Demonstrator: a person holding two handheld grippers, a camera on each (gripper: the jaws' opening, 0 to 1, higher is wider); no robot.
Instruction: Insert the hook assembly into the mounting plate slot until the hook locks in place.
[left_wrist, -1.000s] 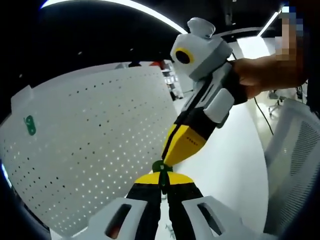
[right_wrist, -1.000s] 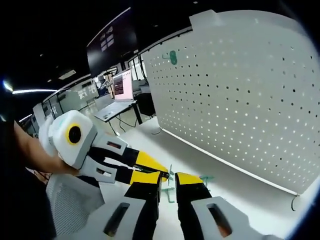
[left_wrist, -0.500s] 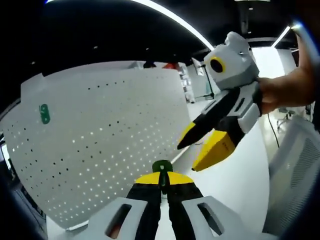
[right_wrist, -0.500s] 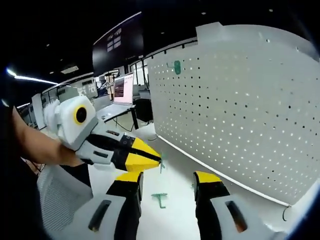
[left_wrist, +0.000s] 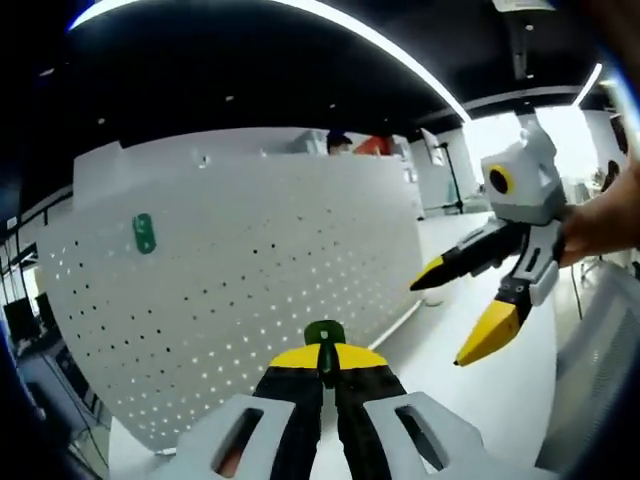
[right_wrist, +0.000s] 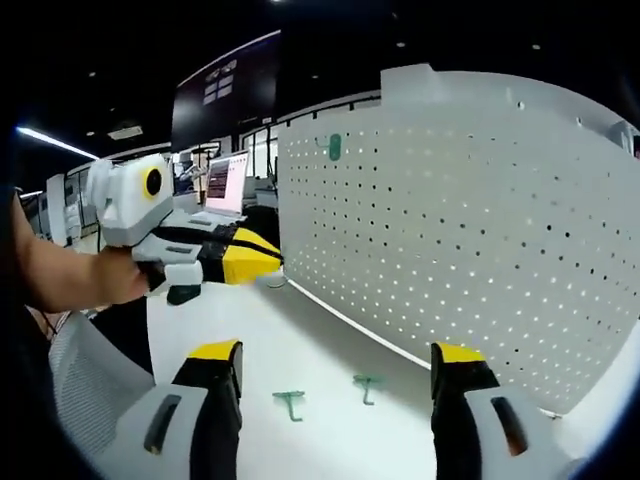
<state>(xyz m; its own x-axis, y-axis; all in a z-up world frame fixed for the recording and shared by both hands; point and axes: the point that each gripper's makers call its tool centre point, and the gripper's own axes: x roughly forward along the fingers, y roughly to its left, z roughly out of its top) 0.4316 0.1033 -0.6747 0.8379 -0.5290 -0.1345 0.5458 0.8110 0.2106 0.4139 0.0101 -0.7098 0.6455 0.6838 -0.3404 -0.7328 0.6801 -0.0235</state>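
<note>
Left gripper view: the left gripper has its yellow-tipped fingers pressed together on a green hook, whose rounded head pokes up just beyond the tips. Ahead stands the white pegboard mounting plate, another green hook already set high on it. Off to the right, the right gripper hangs with jaws spread, nothing between them. In the right gripper view, two loose green hooks lie on the white table between its wide-apart fingers.
</note>
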